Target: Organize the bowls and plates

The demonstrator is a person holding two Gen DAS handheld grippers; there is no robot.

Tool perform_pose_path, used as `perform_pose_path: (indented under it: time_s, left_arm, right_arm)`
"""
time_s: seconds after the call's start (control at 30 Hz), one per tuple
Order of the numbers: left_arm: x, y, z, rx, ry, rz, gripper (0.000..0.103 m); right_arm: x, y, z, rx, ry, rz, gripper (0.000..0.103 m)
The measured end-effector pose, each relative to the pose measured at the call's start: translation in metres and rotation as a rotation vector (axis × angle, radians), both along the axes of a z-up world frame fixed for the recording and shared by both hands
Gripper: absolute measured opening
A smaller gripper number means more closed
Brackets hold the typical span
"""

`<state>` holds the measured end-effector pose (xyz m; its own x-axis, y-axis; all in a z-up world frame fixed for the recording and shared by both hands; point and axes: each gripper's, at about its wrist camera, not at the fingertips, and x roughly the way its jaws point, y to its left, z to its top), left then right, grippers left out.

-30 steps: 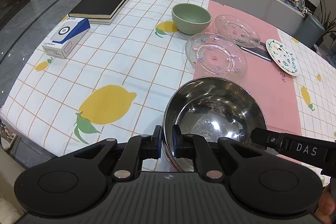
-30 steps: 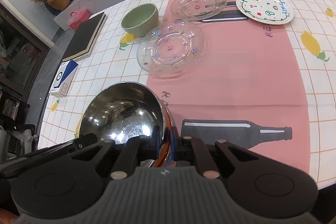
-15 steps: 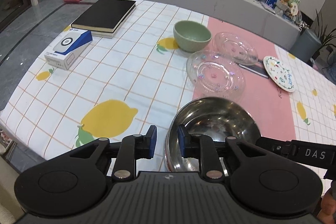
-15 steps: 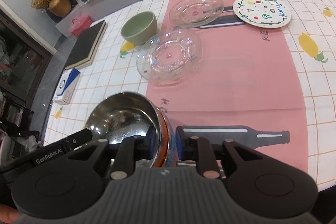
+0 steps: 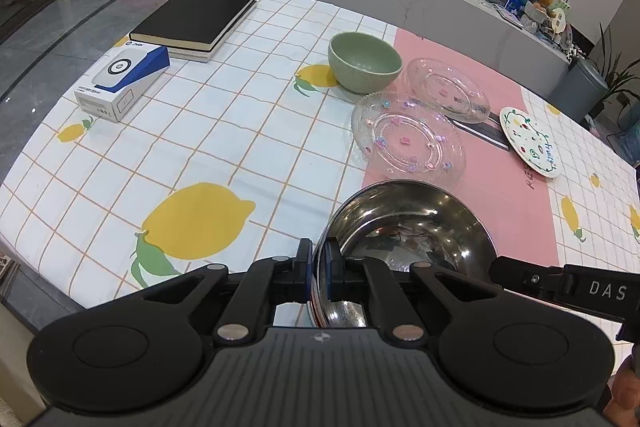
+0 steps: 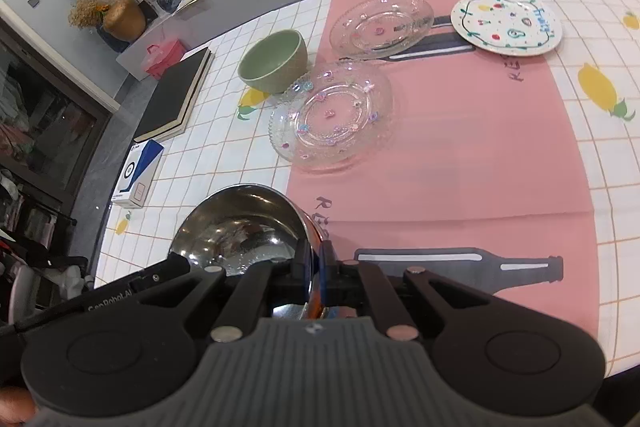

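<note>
Both grippers are clamped on the steel bowl (image 5: 408, 223), one per side: left gripper (image 5: 319, 269) pinches its left rim, right gripper (image 6: 315, 269) its right rim. The bowl sits at the near table edge (image 5: 48, 279). Just beyond it is a glass plate (image 5: 408, 141), then the green bowl (image 5: 364, 61), another glass plate (image 5: 448, 89) and a painted plate (image 5: 530, 141). Left of the bowl the lemon tablecloth (image 5: 200, 131) lies bare.

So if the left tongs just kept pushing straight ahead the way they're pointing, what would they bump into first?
They already pinch the steel bowl's rim, so the left tongs would carry it along. Beyond it, the nearer glass plate looks first in line, though depth is hard to judge.
</note>
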<state>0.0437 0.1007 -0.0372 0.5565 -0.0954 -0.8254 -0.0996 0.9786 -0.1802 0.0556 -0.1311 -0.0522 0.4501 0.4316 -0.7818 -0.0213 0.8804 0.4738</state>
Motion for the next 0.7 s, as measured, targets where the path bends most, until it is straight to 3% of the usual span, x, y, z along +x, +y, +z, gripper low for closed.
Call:
perform_pose_path:
  time_s: [0.2,0.57,0.7]
  left_arm:
    - [0.005,0.006,0.008,-0.014,0.014,-0.029,0.013]
    - [0.033,0.013,0.05,0.019,-0.115,-0.055,0.013]
    - [0.051,0.015,0.055,-0.02,-0.121,-0.079,0.016]
  right_arm:
    - [0.001,-0.001,0.014,-0.013,-0.04,0.004,0.009]
    - [0.035,0.004,0.031,-0.033,-0.085,0.015,0.02]
    - [0.051,0.011,0.032,-0.042,-0.091,0.034,0.021]
